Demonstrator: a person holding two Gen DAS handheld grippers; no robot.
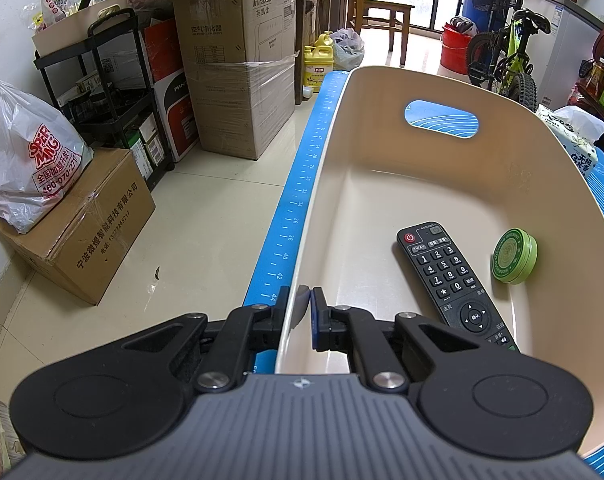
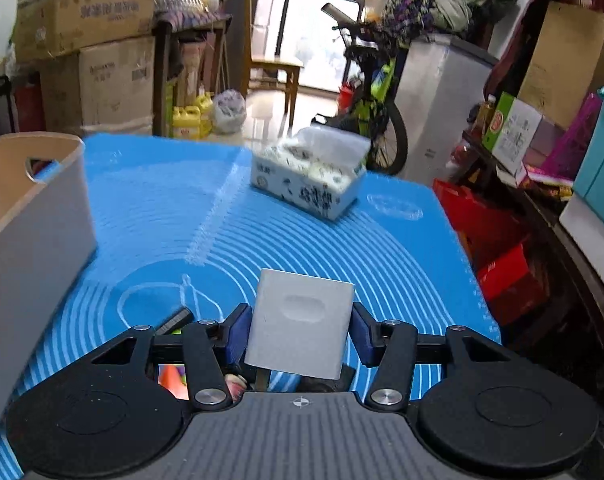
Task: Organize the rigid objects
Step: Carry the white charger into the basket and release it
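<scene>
Bin (image 1: pixel 442 80) wall was clamped at its near rim by the left gripper (image 1: pixel 305 312); remote (image 1: pixel 454 284) and tin (image 1: pixel 516 256) lay inside. Right gripper (image 2: pixel 300 328) pinched the white block (image 2: pixel 300 324) above the mat (image 2: pixel 162 208); a tilted grip might have let it slip.

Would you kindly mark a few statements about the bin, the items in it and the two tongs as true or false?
1. The left tongs are clamped on the wall of the beige bin. True.
2. A remote control lies inside the bin. True.
3. The green tin sits on the blue mat, outside the bin. False: it lies in the bin, beside the remote control.
4. The right tongs are empty. False: a white block sits between their pads.
5. A tissue pack stands on the blue mat. True.
6. The white block is already in the bin. False: it is over the mat, in the right tongs.
</scene>
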